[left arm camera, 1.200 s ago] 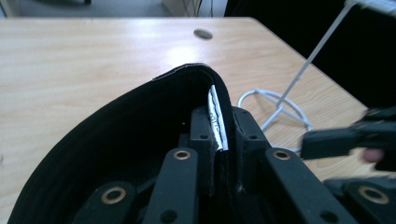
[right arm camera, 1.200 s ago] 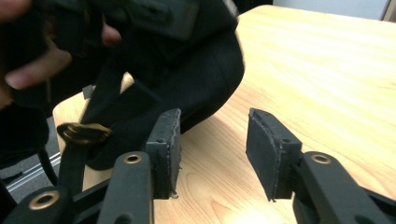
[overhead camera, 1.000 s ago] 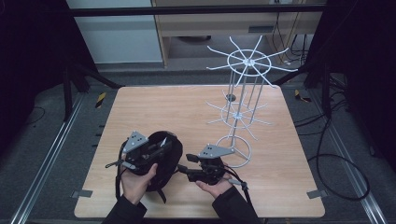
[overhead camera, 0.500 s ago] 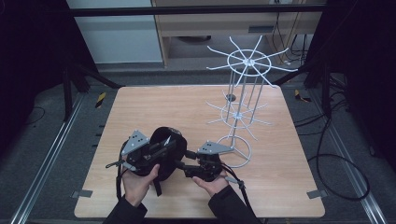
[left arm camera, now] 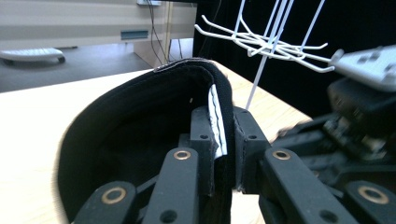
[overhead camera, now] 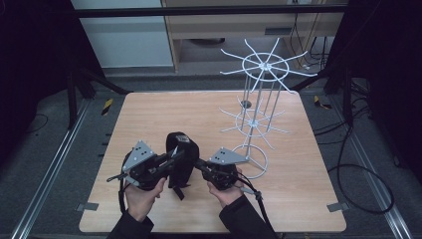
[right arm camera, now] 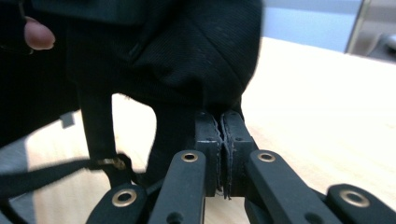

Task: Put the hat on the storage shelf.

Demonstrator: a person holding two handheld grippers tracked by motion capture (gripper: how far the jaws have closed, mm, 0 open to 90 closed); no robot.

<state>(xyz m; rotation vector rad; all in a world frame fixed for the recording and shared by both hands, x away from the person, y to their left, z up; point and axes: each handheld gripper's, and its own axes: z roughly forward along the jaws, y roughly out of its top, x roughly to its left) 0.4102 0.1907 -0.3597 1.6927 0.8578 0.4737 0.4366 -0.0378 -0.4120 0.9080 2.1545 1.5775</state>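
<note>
A black cap (overhead camera: 180, 158) stood on edge near the front of the wooden desk (overhead camera: 164, 112), held between two hand-held grippers. The left gripper (left arm camera: 223, 144) had its jaws clamped on the cap's rim. The right gripper (right arm camera: 222, 140) had just closed its jaws, pinching the cap's fabric. A white wire rack (overhead camera: 259, 107) stood just beside the right gripper.

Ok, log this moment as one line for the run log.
left tongs: shut on black cap rim | right tongs: just closed, pinching cap fabric | cap held above table | white wire rack: untouched
</note>
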